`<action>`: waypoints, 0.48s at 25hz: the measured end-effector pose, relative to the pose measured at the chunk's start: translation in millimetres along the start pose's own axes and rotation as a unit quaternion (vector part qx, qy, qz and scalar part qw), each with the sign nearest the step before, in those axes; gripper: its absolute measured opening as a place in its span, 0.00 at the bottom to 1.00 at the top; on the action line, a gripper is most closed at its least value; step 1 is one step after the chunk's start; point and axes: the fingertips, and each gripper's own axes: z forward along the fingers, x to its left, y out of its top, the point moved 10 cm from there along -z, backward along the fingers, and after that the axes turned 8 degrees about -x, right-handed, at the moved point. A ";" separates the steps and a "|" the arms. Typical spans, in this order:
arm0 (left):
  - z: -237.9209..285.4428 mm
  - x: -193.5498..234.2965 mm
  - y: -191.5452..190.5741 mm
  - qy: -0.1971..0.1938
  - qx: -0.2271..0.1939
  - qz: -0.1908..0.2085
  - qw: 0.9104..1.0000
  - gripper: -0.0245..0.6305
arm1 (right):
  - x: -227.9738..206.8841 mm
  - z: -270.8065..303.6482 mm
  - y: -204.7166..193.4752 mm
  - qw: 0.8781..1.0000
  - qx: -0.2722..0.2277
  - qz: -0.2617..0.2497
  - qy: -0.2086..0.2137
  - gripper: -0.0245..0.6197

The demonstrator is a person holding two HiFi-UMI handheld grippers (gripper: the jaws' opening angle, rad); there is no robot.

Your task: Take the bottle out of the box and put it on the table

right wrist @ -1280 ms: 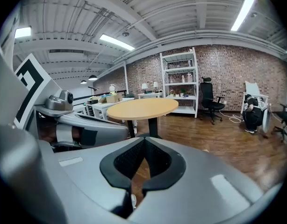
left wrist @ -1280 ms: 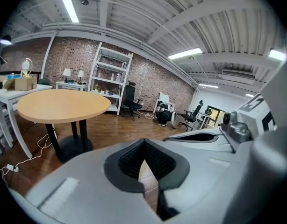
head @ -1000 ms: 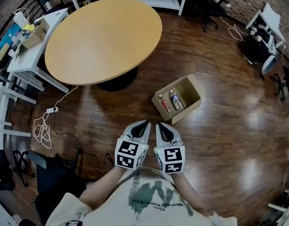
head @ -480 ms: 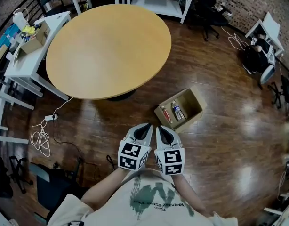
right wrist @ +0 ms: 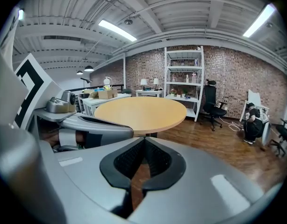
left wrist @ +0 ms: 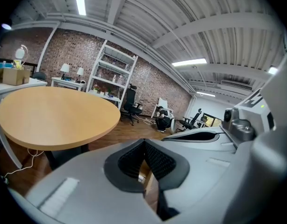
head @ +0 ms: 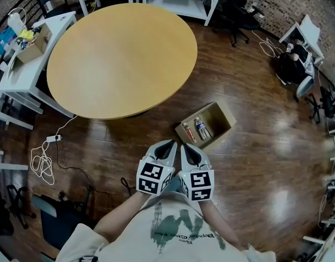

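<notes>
- Left tool [head: 168, 144]: held low before the person's chest, marker cube uppermost, tips pointing forward and a little down at the floor [head: 255, 162]. Jaws together, nothing between them (its own view shows the ribbed pads meeting at the tip).
- Right tool [head: 185, 146]: just beside the left one, almost parallel, with the same forward, downward tilt. Jaws together, nothing between them.
- Forearms: both reach out from a light shirt, elbows tucked in, wrists close to each other.
- Box [head: 224, 117]: open cardboard carton on the dark wooden floor, ahead of the two tools and slightly to their right, apart from both.
- Bottle with a red label [head: 189, 134]: lying flat inside the box, at the end nearer the tools.
- Clear bottle [head: 202, 129]: lying flat beside the first, also inside the box (neither is touched by a tool).
- Desk [head: 121, 59]: round, pale wooden top, bare, standing ahead and left of the tools, with the box near its right edge on the floor.
</notes>
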 end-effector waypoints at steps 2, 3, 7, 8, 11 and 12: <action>3.7 0.5 -1.5 -0.005 0.001 0.003 1.000 0.04 | -2.7 5.0 -1.3 1.000 -0.002 0.001 -0.006 0.04; 5.6 0.4 -2.1 -0.007 0.001 0.006 1.000 0.04 | -4.6 7.3 -1.8 1.000 -0.003 0.002 -0.009 0.04; 21.1 1.2 -2.3 -0.010 0.005 0.012 1.000 0.04 | -17.3 15.9 -2.3 1.000 -0.012 0.008 -0.015 0.04; 26.8 1.6 -0.6 -0.011 0.007 0.015 1.000 0.04 | -21.7 18.5 -1.4 1.000 -0.014 0.010 -0.016 0.05; 47.2 0.5 5.5 -0.015 0.012 0.025 1.000 0.04 | -39.2 27.3 0.1 1.000 -0.015 0.018 -0.020 0.05; 54.5 -0.6 6.8 -0.016 0.015 0.028 0.999 0.04 | -46.2 30.6 -0.8 0.999 -0.013 0.022 -0.021 0.05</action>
